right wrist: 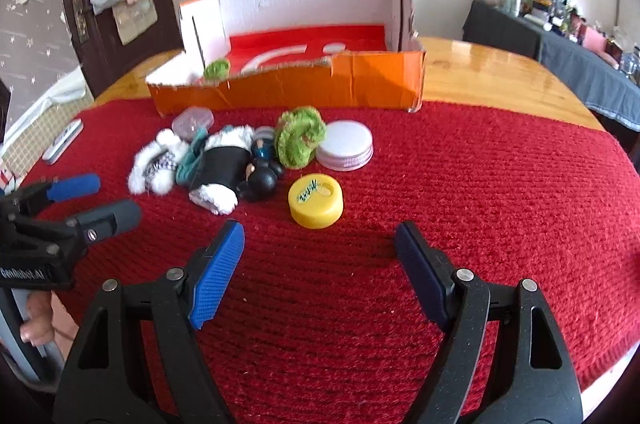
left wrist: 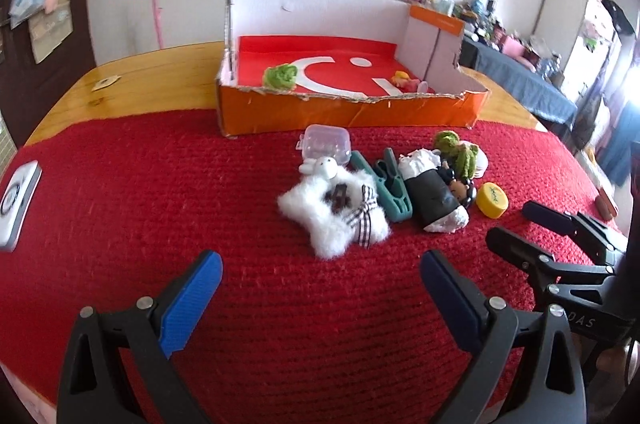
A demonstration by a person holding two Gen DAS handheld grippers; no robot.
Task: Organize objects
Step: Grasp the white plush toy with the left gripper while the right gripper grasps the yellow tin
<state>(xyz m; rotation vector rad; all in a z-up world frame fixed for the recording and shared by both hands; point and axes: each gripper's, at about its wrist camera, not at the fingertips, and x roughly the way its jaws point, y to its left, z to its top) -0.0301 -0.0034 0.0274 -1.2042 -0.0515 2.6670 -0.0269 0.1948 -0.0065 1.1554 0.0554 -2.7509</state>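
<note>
Small objects lie in a heap on the red mat: a white fluffy star toy (left wrist: pixel 340 212), a clear plastic case (left wrist: pixel 326 143), teal clips (left wrist: pixel 394 183), a black-and-white bundle (left wrist: pixel 434 191), a green knitted toy (right wrist: pixel 300 137), a white lid (right wrist: pixel 346 145) and a yellow cap (right wrist: pixel 316 201). My left gripper (left wrist: pixel 320 260) stands open just short of the star toy, nothing between its fingers. Open and holding nothing as well, my right gripper (right wrist: pixel 320 230) sits close in front of the yellow cap. Each gripper shows at the side of the other's view.
An orange cardboard box (left wrist: pixel 348 111) with a torn front wall stands behind the heap, holding a green toy (left wrist: pixel 282 75) and a small yellow-pink toy (left wrist: pixel 404 79). A white device (left wrist: pixel 18 207) lies at the mat's left edge. The wooden table (right wrist: pixel 500 71) extends beyond the mat.
</note>
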